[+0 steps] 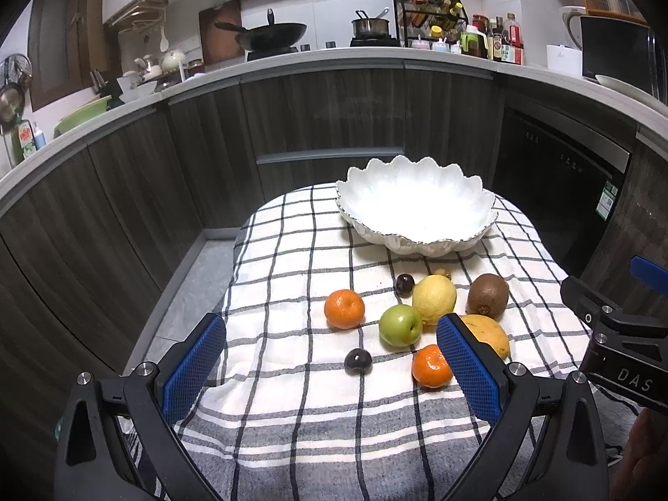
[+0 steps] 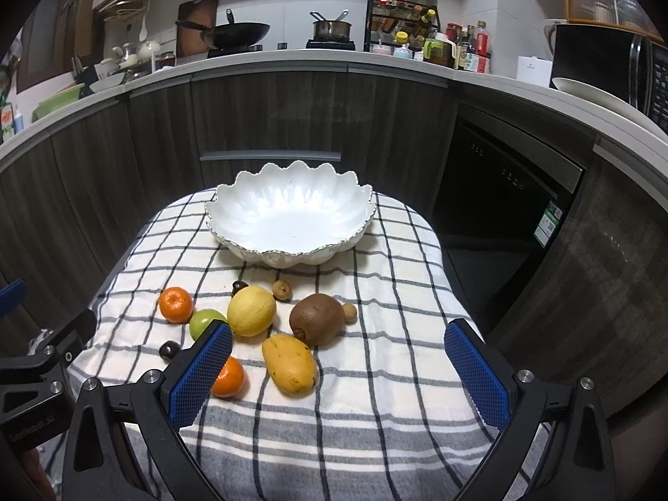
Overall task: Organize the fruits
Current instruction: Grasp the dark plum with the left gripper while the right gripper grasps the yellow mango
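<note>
White and empty, the bowl (image 2: 292,219) waits at the far end of the checked cloth (image 2: 375,375) while my right gripper (image 2: 338,371) and left gripper (image 1: 332,369), both spread wide, hover nearest the mango (image 2: 290,364), lengthwise toward me.

We see bare checked cloth (image 2: 375,375) before our right gripper (image 2: 338,369); clustered fruit from mango (image 2: 290,364) to lemon (image 2: 251,310) blocks the left approach to the empty bowl (image 2: 234,204).
</note>
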### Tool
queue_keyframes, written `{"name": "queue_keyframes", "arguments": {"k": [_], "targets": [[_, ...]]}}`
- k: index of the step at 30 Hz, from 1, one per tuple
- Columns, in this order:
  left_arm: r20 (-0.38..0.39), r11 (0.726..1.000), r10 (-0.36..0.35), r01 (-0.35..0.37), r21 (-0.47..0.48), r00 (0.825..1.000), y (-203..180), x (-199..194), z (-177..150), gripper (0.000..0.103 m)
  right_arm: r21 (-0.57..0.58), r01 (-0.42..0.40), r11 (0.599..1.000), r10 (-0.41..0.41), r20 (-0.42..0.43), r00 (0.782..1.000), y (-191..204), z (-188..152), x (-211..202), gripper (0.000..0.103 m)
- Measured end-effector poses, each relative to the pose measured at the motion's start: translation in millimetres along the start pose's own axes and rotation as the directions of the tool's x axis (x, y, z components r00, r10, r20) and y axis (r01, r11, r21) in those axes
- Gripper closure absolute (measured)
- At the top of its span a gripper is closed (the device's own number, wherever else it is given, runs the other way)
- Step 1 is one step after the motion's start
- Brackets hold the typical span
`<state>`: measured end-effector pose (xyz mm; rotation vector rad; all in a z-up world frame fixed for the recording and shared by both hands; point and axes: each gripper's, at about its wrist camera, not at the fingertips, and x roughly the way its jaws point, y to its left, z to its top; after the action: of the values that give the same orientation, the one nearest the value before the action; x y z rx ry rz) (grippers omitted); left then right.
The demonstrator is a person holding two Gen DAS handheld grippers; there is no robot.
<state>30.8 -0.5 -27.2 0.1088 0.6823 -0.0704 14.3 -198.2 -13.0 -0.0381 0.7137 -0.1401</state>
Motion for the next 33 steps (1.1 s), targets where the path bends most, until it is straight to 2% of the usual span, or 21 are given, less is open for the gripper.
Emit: {"name": "queue_keyframes", "arguments": {"k": [6,9,14,17,20,25,29,33], "targets": [[-0.018,1.0,0.006,-0.006,0.009,1.0,0.1,24.3,0.3,0.001,-0.025,-0.004,1.0,0.003,-0.02,1.0,8.0,1.0,20.1,0.002],[-0.033,1.0,0.011,-0.01,0.018,0.999,-1.1,35.4,-1.0,0.002,-0.041,-0.014,0.999,0.012,-0.039,0.999,11.2,0.8,30.6,0.008],[-0.079,1.0,0.013,-0.012,0.016,0.997,-2.3,58.3,-4.8,0.01,-0.051,-0.042,0.998,0.038,-0.092,0.995,14.9,-2.4,54.2,0.021],[-0.093,1.0,0.014,-0.012,0.019,0.996,-3.3,69.3,-7.9,0.014,-0.06,-0.055,0.997,0.047,-0.116,0.992,16.0,-6.1,65.9,0.022],[-0.108,0.999,0.022,-0.019,0.027,0.994,-4.8,80.2,-11.2,0.023,-0.073,-0.067,0.995,0.056,-0.144,0.988,19.5,-10.3,78.3,0.026],[-0.146,0.999,0.031,-0.027,0.027,0.989,-6.2,95.3,-18.3,0.023,-0.079,-0.087,0.993,0.07,-0.201,0.977,21.9,-17.9,96.7,0.029],[-0.178,1.0,0.01,-0.007,0.017,0.984,-6.1,104.6,-23.5,0.023,-0.087,-0.113,0.99,0.088,-0.243,0.966,24.8,-25.1,107.8,0.037],[-0.212,1.0,-0.007,0.009,0.008,0.977,-6.0,113.9,-28.8,0.023,-0.091,-0.129,0.988,0.1,-0.266,0.959,27.4,-30.9,115.5,0.037]]}}
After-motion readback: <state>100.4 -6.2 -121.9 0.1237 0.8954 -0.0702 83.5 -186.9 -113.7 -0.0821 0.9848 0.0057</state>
